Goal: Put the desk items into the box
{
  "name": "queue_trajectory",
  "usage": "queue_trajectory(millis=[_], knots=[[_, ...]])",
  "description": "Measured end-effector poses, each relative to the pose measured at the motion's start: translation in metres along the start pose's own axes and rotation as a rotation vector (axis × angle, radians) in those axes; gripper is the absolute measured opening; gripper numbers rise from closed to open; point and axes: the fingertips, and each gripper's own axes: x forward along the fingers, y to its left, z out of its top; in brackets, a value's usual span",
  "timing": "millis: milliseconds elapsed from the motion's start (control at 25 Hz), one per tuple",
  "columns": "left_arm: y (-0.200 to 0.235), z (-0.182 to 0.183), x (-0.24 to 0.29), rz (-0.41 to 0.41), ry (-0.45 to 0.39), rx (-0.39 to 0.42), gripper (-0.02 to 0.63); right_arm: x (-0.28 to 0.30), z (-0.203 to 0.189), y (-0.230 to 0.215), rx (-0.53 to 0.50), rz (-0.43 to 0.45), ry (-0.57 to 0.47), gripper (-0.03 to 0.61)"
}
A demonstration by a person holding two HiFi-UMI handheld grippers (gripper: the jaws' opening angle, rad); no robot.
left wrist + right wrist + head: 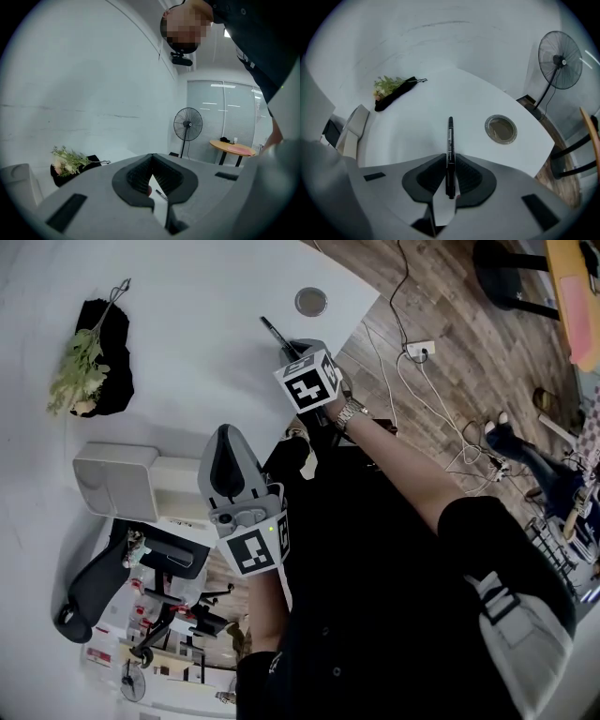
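Note:
A black pen (450,140) lies lengthwise between the pads of my right gripper (450,161), tip pointing away over the white desk (417,117); the pads press its sides. In the head view that gripper (286,343) tilts steeply down near the desk's right edge, the pen (270,331) sticking out up-left. My left gripper (225,432) hovers nearer the person, jaws together and empty (152,155). A white box (117,482) stands at the left. A sprig of artificial flowers in a black pouch (89,362) lies on the far left of the desk.
A round cable grommet (310,302) sits in the desk beyond the pen. Cables and a power strip (419,350) lie on the wooden floor right of the desk. An office chair (122,568) stands below the box. A standing fan (560,61) is past the desk edge.

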Motion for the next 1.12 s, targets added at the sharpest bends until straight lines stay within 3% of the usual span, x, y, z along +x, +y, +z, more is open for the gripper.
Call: queue_trajectory(millis=[160, 400, 800, 1120], knots=[[0.000, -0.003, 0.000, 0.013, 0.007, -0.005, 0.008, 0.001, 0.000, -0.003, -0.027, -0.038, 0.009, 0.044], [0.002, 0.002, -0.005, 0.031, -0.008, -0.016, 0.008, -0.004, 0.005, -0.003, 0.002, -0.007, -0.006, 0.043], [0.016, 0.013, -0.036, 0.084, -0.061, -0.028, 0.008, -0.041, 0.048, 0.028, -0.091, 0.020, -0.166, 0.043], [0.043, 0.019, -0.096, 0.163, -0.120, -0.036, 0.008, -0.085, 0.077, 0.080, -0.160, 0.061, -0.315, 0.041]])
